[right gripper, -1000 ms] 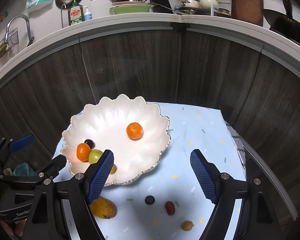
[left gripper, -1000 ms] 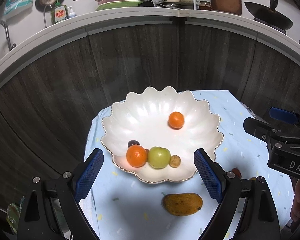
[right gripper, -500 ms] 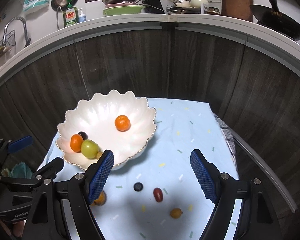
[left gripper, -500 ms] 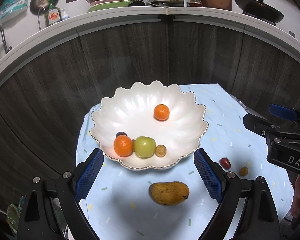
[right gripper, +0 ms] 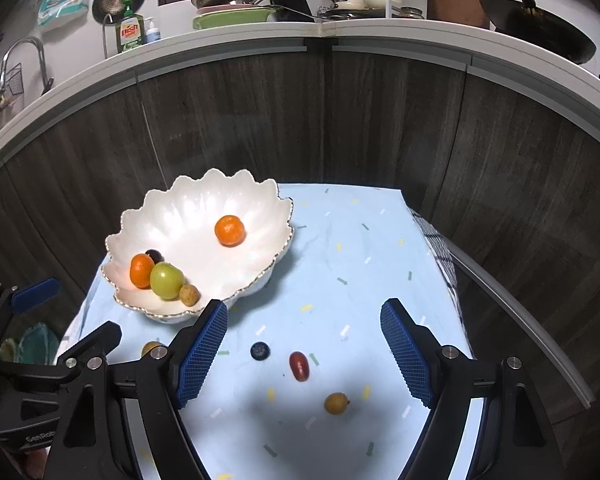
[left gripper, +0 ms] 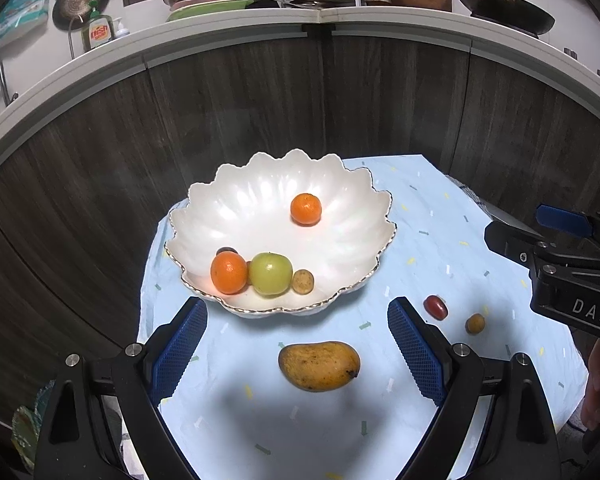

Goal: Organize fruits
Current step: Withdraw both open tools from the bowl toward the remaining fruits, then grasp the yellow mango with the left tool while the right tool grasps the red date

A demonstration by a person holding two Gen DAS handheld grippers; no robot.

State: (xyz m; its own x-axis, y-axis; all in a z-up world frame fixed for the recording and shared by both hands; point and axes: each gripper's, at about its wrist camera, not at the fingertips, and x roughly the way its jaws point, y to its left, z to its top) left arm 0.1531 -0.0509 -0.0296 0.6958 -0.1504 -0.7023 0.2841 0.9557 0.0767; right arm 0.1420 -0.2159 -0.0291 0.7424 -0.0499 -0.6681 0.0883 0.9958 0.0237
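Trouble loomed: both grippers (left gripper: 296, 350) (right gripper: 303, 346) hung spread and empty; the blueberry (right gripper: 259, 351) and date (right gripper: 299, 365) (round, loose) could roll if nudged.

Both wrist cameras look steeply down along their claws from nearby, sharing the scalloped white ceramic bowl (left gripper: 284, 236) (right gripper: 204, 240) and pale-blue clothed surface (left gripper: 440, 240) (right gripper: 360, 248).

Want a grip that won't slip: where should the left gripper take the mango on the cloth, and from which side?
Grip the mango across its narrow middle, coming down from above. It lies flat on the blue cloth, long axis running between the open left gripper pads, so roll the wrist first. Nothing crowds it; the bowl sits behind.
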